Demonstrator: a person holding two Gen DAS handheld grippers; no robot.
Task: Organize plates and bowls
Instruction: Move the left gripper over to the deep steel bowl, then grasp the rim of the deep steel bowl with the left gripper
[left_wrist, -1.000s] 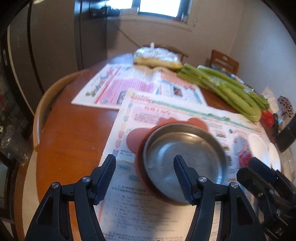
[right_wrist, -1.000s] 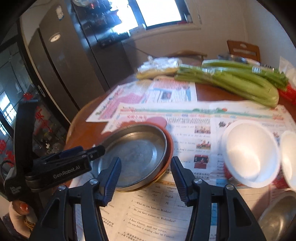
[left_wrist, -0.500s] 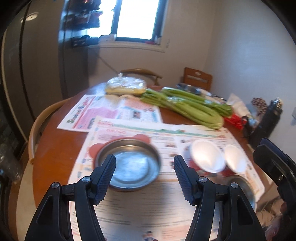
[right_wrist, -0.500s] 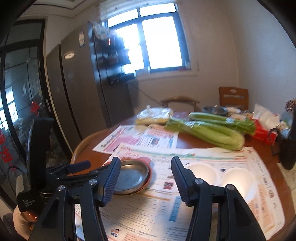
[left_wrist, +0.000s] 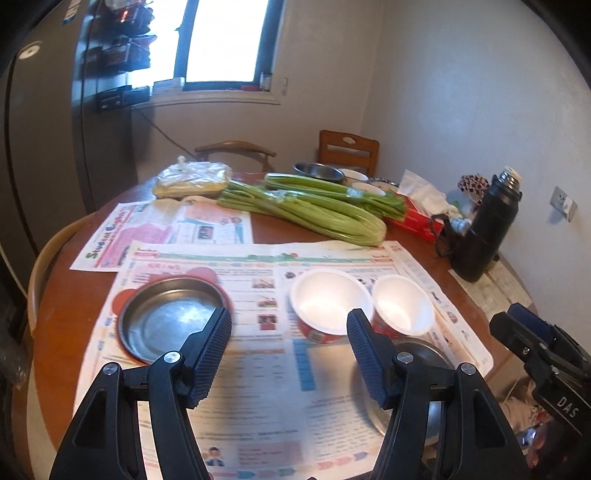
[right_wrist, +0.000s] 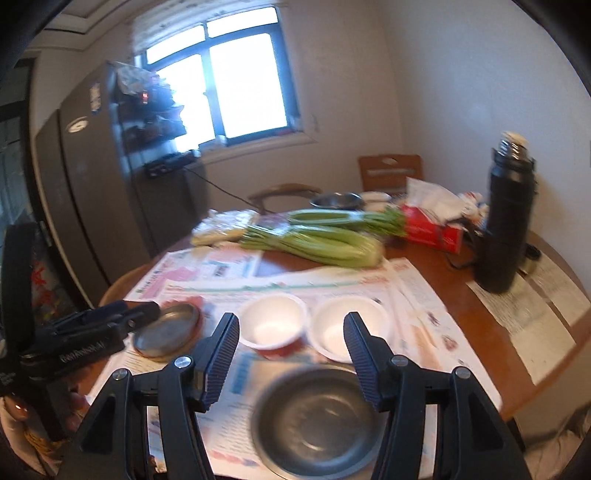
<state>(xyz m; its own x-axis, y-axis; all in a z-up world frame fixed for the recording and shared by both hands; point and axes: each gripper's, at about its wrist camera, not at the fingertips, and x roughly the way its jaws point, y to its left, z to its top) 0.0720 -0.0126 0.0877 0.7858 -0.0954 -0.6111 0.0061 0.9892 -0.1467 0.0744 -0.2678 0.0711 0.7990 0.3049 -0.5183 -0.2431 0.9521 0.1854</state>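
Left gripper (left_wrist: 288, 341): hovering above the near middle of the table, jaws spread wide, gripping nothing.
Right gripper (right_wrist: 290, 349): hanging over the near right of the table, jaws likewise wide apart and empty.
Steel plate on red mat (left_wrist: 173, 321): lying on the newspaper (left_wrist: 258, 406) at near left, seated on a red mat (left_wrist: 207, 275) whose rim is showing around it. Judged stiff, fairly light and slick; the raised rim is looking like the best hold, one finger inside and one outside.
Second steel dish (right_wrist: 314, 424): sitting nearest the edge at near right, directly below the right gripper. Same judgement: rigid, slippery metal, take it by the rim.
White bowls (left_wrist: 330, 302): two are standing side by side, touching or nearly so, between the steel pieces and the celery (left_wrist: 306, 210). The second bowl (left_wrist: 402, 306) is sitting to the right. They are appearing to be thin, light, disposable ware with red printed sides; judged easy to crush, so a gentle pinch on the lip is advisable.
Count, working area: two steel pieces, two white bowls, one red mat.
Count, far side: one more steel bowl (left_wrist: 317, 171) and some white crockery beside it; number there cannot be told.
Other items: a black flask (right_wrist: 508, 218) is standing at far right, well apart from the dishes.
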